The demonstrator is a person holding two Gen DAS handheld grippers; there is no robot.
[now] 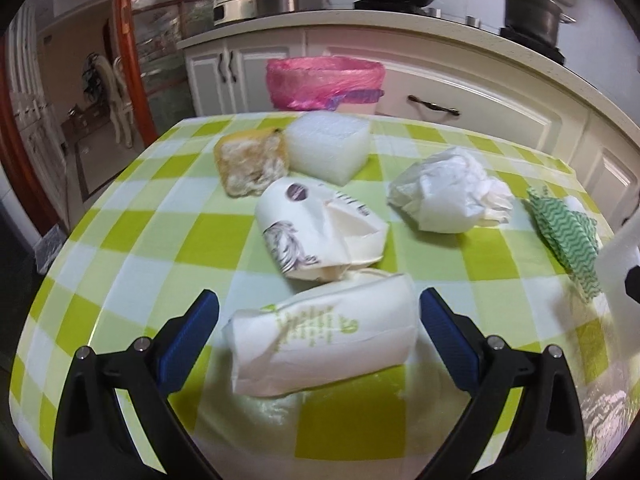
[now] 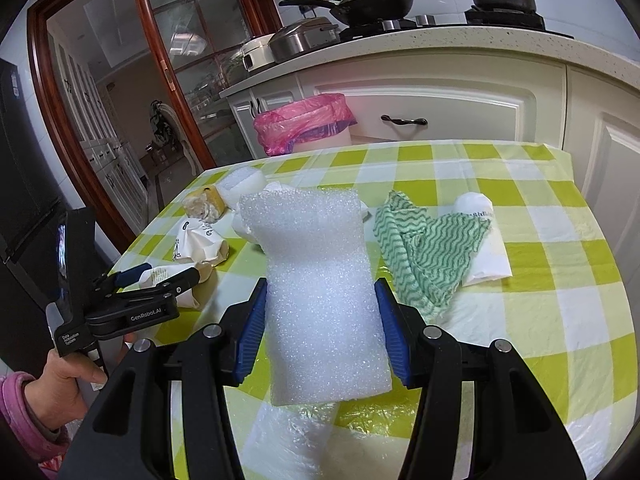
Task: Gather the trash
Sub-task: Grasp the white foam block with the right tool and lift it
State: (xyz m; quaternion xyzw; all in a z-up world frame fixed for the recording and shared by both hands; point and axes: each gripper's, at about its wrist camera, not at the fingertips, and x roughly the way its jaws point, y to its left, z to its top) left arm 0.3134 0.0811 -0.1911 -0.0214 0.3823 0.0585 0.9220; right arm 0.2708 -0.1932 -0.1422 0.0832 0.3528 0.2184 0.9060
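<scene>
My left gripper [image 1: 319,310] is open, its blue pads on either side of a crumpled white paper bag with green print [image 1: 324,346] lying on the checked table; it also shows in the right wrist view [image 2: 168,276]. My right gripper [image 2: 320,320] is shut on a white foam sheet [image 2: 320,280], held above the table. Other trash lies beyond: a printed paper cup wrapper [image 1: 320,228], a crumpled white paper [image 1: 452,192], a white foam block [image 1: 328,146] and a yellowish sponge piece [image 1: 252,162]. A bin with a pink liner [image 1: 324,82] stands behind the table.
A green wavy cloth [image 2: 424,244] lies over a white bag [image 2: 488,248] at the table's right. White kitchen cabinets [image 2: 440,112] and a counter with pots and a pan stand behind. A glass door with a red wooden frame is at the left.
</scene>
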